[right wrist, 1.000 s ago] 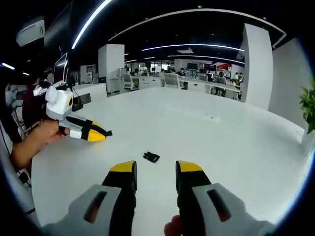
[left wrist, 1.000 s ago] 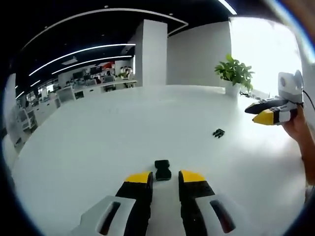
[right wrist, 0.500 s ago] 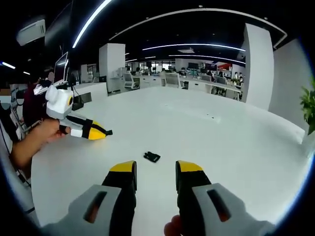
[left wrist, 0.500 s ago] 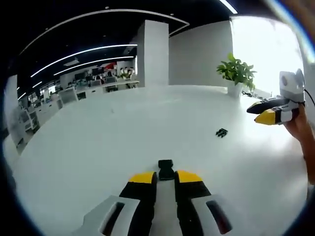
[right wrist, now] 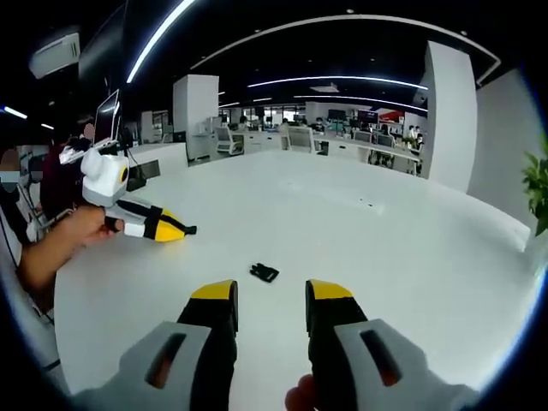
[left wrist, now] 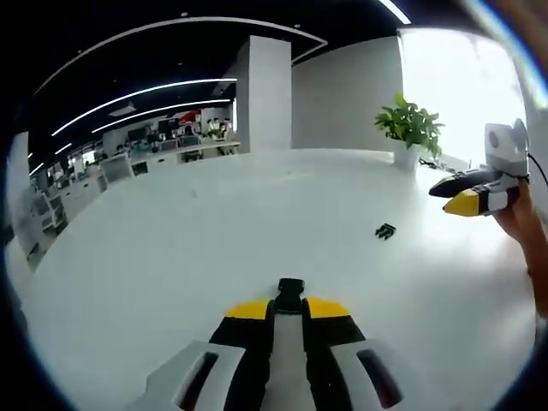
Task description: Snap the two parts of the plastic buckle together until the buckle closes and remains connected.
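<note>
While the left hand-held gripper (left wrist: 288,310) has its yellow-tipped black jaws drawn narrow around the squarish black plastic buckle socket (left wrist: 289,295), the piece sits only between the very tips, low on the white bench (left wrist: 171,257). Whether it is truly pinched or merely flanked I cannot tell.

Right hand-held gripper (right wrist: 269,305): jaws wide apart, nothing between them, hovering short of the small black pronged buckle part (right wrist: 264,272), which lies flat on the bench just ahead. From the left gripper view the same pronged part (left wrist: 384,230) lies well apart from the socket, off to the right.

Risks, as I judge them:
- Tip-only hold on the socket; it could squirt out or rotate on lifting, since the plastic is smooth and the contact patch is shallow.
- Pronged part is small and flat; a closing pinch may skate it across the slick bench rather than take it up.
- If either piece is held crooked, the prongs may meet the socket mouth askew and jam instead of clicking.
- A dropped piece could slide far on this surface.

Containers: a white pot holding a leafy green plant (left wrist: 409,125) stands at the far bench edge. Nothing else serves as a holder.
</note>
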A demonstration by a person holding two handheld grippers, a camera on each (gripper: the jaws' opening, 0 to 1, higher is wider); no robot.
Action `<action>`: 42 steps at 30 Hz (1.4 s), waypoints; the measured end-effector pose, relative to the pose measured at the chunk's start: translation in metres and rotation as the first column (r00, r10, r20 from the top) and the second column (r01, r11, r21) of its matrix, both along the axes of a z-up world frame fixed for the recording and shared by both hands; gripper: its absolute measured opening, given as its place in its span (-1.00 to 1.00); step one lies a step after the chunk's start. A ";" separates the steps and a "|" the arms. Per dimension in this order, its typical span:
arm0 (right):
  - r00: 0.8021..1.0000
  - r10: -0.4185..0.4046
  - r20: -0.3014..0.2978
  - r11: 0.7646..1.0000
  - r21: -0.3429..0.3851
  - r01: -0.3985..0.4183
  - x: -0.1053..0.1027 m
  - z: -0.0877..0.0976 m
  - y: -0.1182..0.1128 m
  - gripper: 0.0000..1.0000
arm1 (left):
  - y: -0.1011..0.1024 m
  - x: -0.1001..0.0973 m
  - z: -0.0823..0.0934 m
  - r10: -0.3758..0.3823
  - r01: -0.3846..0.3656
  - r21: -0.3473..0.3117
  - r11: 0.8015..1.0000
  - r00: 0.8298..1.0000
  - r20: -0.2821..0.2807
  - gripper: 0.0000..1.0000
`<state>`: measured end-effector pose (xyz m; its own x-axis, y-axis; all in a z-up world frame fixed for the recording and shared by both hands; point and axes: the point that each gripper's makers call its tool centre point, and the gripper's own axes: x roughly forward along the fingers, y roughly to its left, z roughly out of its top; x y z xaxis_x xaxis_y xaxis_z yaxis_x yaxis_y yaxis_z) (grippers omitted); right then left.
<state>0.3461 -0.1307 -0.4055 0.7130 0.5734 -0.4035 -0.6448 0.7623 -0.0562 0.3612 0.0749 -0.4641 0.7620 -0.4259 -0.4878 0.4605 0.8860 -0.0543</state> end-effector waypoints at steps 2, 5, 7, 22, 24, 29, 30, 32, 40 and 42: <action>1.000 0.002 -0.002 1.000 0.000 -0.002 0.000 -0.001 0.000 -0.37 | 0.000 0.000 0.000 -0.003 0.003 0.000 1.000 1.000 0.001 -0.74; 1.000 0.003 -0.006 1.000 0.000 -0.003 0.000 -0.002 0.001 -0.37 | 0.000 0.000 0.000 -0.005 0.005 0.001 1.000 1.000 0.002 -0.74; 1.000 0.005 -0.007 1.000 -0.001 -0.005 0.000 -0.002 0.001 -0.37 | 0.000 0.000 0.000 -0.008 0.008 0.001 1.000 1.000 0.000 -0.75; 0.999 0.033 -0.028 0.999 0.026 -0.032 -0.001 0.000 0.004 -0.40 | 0.000 0.000 0.001 -0.033 0.033 0.009 0.999 0.999 -0.003 -0.76; 0.999 0.034 -0.031 0.999 0.025 -0.034 -0.002 -0.001 0.004 -0.41 | 0.000 0.000 0.001 -0.043 0.043 0.016 0.999 0.999 -0.007 -0.76; 0.999 0.036 -0.031 0.999 0.018 -0.035 -0.002 0.000 0.003 -0.41 | -0.001 0.001 0.001 -0.075 0.075 0.029 0.997 0.997 -0.026 -0.76; 0.999 0.036 -0.030 0.999 0.016 -0.036 -0.002 0.000 0.003 -0.41 | -0.002 0.002 0.001 -0.081 0.082 0.032 0.996 0.996 -0.030 -0.76; 0.999 0.039 -0.032 0.999 0.009 -0.039 -0.001 0.000 0.002 -0.41 | -0.003 0.002 0.001 -0.097 0.099 0.040 0.994 0.995 -0.037 -0.76; 0.998 0.050 -0.037 0.999 0.009 -0.050 0.003 0.003 0.002 -0.42 | -0.005 0.004 0.001 -0.153 0.157 0.059 0.986 0.986 -0.070 -0.76; 0.997 0.057 -0.044 0.998 0.016 -0.056 0.005 0.004 0.004 -0.42 | -0.006 0.004 0.001 -0.168 0.173 0.065 0.983 0.983 -0.077 -0.76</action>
